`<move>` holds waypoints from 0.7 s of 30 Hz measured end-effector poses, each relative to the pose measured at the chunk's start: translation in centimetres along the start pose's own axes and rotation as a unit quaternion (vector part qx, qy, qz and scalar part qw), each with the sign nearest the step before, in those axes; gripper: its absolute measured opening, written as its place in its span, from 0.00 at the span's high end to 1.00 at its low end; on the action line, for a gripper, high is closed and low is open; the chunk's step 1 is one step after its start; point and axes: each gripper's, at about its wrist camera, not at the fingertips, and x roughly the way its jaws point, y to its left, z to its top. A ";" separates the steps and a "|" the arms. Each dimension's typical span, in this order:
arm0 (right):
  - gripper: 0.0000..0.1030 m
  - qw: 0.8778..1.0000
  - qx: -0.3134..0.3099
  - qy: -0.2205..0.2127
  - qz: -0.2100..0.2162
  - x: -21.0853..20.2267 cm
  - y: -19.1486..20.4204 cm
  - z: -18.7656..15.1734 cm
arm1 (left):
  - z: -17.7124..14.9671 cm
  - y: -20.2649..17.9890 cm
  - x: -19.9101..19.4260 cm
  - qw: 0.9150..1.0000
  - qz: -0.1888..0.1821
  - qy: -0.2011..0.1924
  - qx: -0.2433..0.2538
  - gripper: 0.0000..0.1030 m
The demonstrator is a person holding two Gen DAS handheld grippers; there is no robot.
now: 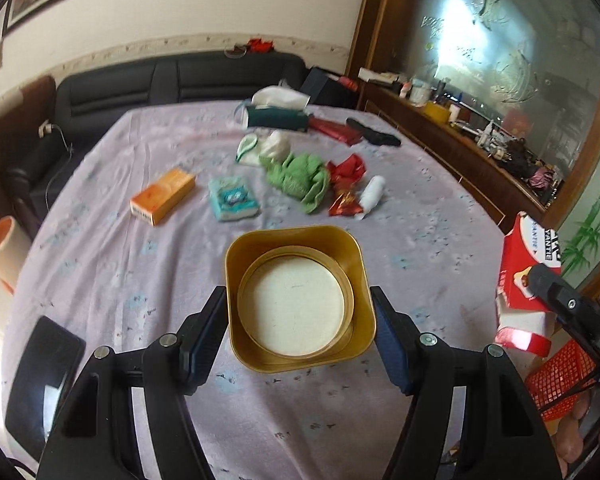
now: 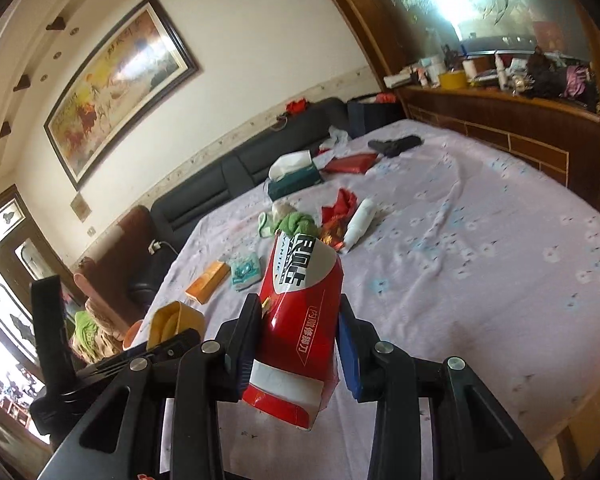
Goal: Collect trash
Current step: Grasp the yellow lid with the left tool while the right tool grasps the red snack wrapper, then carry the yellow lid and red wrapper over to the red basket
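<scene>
Both our grippers have something in their grasp over the table (image 1: 100,280).

Our left gripper (image 1: 300,320) has its pads against the two outer sides of the gold tin (image 1: 296,256), which sits open-topped on the lilac cloth with a pale round disc lying in its bottom. Our right gripper (image 2: 300,330) is closed on the red carton (image 2: 300,312), crumpled and lifted off the cloth, off to the right of the tin. Beyond the tin lie an orange box (image 1: 162,196), a teal packet (image 1: 232,198), a green rag (image 1: 300,176), a red wrapper (image 1: 346,190) and a white tube (image 1: 370,194), close together in a loose row. Farther back stands a tissue box (image 1: 278,114).
</scene>
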 end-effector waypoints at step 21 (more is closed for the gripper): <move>0.64 0.998 -0.040 -0.053 0.022 -5.8 3.3 -0.3 | -0.1 -1.2 -6.4 0.998 0.008 -0.063 0.008 0.35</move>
